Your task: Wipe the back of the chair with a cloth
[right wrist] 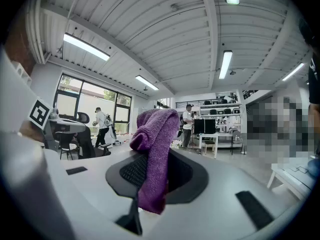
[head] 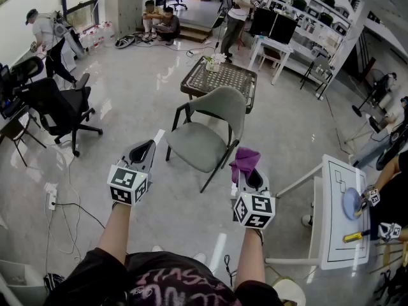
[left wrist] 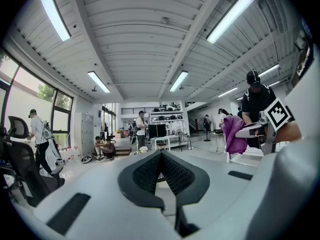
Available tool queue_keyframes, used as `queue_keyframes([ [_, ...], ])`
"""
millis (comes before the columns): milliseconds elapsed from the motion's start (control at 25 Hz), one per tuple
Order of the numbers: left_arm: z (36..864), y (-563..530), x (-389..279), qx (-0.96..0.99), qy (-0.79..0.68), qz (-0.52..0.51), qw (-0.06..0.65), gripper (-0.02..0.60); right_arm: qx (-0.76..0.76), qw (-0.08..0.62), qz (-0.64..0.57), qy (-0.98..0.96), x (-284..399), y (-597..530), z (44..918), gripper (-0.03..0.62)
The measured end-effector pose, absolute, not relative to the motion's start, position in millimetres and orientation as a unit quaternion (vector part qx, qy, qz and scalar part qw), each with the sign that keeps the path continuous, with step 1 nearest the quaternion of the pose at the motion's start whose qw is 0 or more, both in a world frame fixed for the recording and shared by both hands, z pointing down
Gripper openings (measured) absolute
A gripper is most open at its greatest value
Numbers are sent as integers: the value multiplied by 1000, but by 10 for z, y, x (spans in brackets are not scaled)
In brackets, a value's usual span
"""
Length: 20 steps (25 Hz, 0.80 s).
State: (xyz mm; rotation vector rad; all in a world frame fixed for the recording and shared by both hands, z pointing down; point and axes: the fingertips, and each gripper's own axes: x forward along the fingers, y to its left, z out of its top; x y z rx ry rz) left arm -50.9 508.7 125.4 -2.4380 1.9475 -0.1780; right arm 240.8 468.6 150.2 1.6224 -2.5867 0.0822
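Note:
A grey-green folding chair [head: 210,125] stands on the shiny floor ahead of me, its back [head: 220,105] facing away to the right. My right gripper [head: 250,174] is held a little short of the seat's right front corner and is shut on a purple cloth [head: 244,161]. In the right gripper view the cloth [right wrist: 154,151] drapes over the closed jaws of that gripper [right wrist: 150,170]. My left gripper [head: 143,154] hovers left of the chair, shut and empty. From the left gripper [left wrist: 161,167] the cloth [left wrist: 233,134] shows at the right. Neither gripper view shows the chair.
A wire-mesh table [head: 220,78] with flowers stands just behind the chair. A black office chair [head: 60,110] is at the left, a white table [head: 344,209] at the right. A power strip and cables [head: 52,199] lie on the floor at the left. Several people are at the back.

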Motion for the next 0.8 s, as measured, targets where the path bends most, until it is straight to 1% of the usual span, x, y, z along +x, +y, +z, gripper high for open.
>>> queue_keyframes([
  [600, 1216, 5184, -560, -787, 614, -55, 15, 9, 534, 42, 25, -844, 2292, 4834, 1479, 92],
  [800, 1235, 5223, -701, -791, 609, -55, 17, 8, 539, 40, 21, -841, 2147, 4886, 1455, 92],
])
